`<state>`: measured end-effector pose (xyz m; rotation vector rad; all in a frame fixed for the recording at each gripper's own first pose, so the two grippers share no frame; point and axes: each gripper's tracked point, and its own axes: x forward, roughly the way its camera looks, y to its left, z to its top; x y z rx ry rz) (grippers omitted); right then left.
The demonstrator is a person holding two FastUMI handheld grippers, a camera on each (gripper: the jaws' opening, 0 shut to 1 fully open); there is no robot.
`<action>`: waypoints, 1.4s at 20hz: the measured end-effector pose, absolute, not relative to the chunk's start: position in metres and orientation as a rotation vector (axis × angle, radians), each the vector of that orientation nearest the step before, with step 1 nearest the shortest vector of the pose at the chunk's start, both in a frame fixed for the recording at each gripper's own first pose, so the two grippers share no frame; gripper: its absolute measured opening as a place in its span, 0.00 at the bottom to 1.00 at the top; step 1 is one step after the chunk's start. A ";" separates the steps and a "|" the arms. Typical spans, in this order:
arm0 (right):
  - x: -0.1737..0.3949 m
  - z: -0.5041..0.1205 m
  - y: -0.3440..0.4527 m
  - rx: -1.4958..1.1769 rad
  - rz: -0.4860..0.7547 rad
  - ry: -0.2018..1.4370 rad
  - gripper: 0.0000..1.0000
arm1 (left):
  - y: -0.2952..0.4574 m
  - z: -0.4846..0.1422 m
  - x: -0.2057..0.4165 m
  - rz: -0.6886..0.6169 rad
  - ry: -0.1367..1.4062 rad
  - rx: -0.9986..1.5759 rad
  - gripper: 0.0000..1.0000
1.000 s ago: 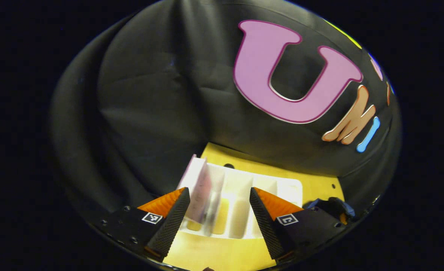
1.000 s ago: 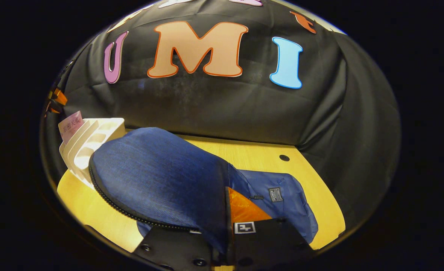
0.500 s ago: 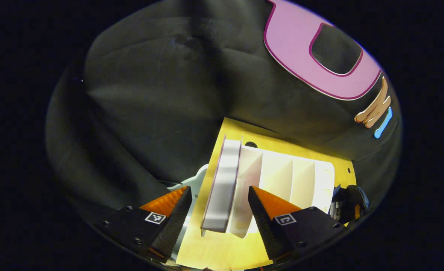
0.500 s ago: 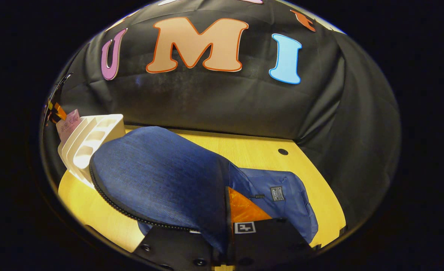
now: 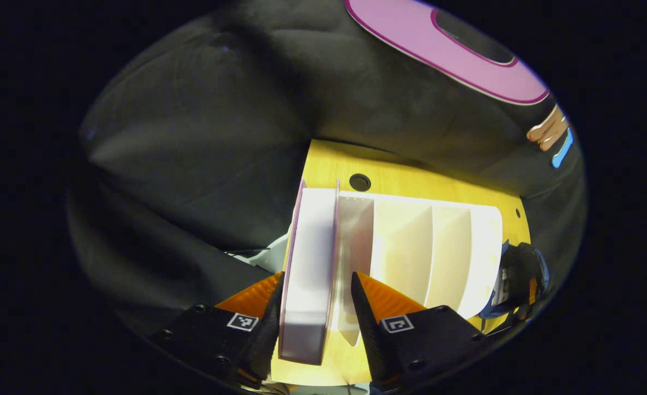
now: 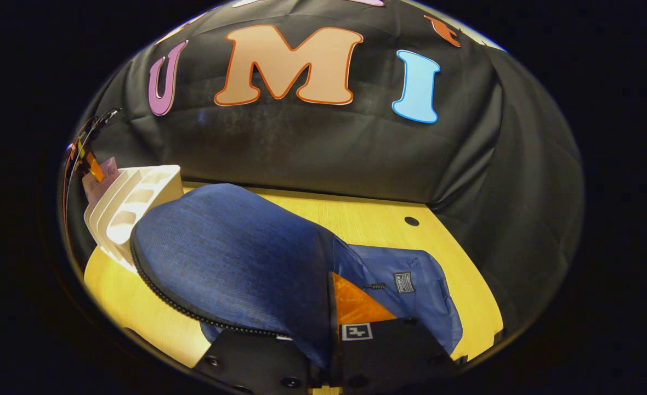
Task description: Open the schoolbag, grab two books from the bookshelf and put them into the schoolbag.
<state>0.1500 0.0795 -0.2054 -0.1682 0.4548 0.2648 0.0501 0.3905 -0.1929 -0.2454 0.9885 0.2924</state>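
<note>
Between the fingers of the left gripper, at six o'clock in the left gripper view, stands a book with a pink-edged cover, upright in the end slot of the white bookshelf. The jaws are spread: the near-side finger sits just beside the cover, perhaps touching, while the other is clearly apart from it, so nothing is clamped yet. Beyond the book, toward two o'clock, the shelf's other slots look empty, and the shelf rests on the yellow wooden table.

In the right gripper view, the right gripper at six o'clock is pinched on the blue flap of the schoolbag, holding it lifted with the zip edge hanging free; the bag body lies on the table toward four o'clock. The bookshelf and the pink book sit at nine o'clock, with the left gripper just beside them.

As a judgement: the bag is open (and being kept so), the shelf holds a single visible book, so one may already be packed, though the bag's inside is hidden. Left to do: close on this book, lift it out, and slide it under the raised flap.
</note>
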 end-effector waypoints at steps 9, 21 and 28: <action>0.150 -0.206 0.078 -0.171 0.266 0.451 0.10 | 0.382 -0.224 0.051 0.301 1.149 -0.270 0.51; 0.149 -0.208 0.079 -0.183 0.278 0.449 0.10 | 0.373 -0.226 0.031 0.412 1.256 -0.305 0.40; 0.149 -0.209 0.079 -0.190 0.300 0.451 0.10 | 0.370 -0.180 -0.010 0.451 1.320 -0.286 0.41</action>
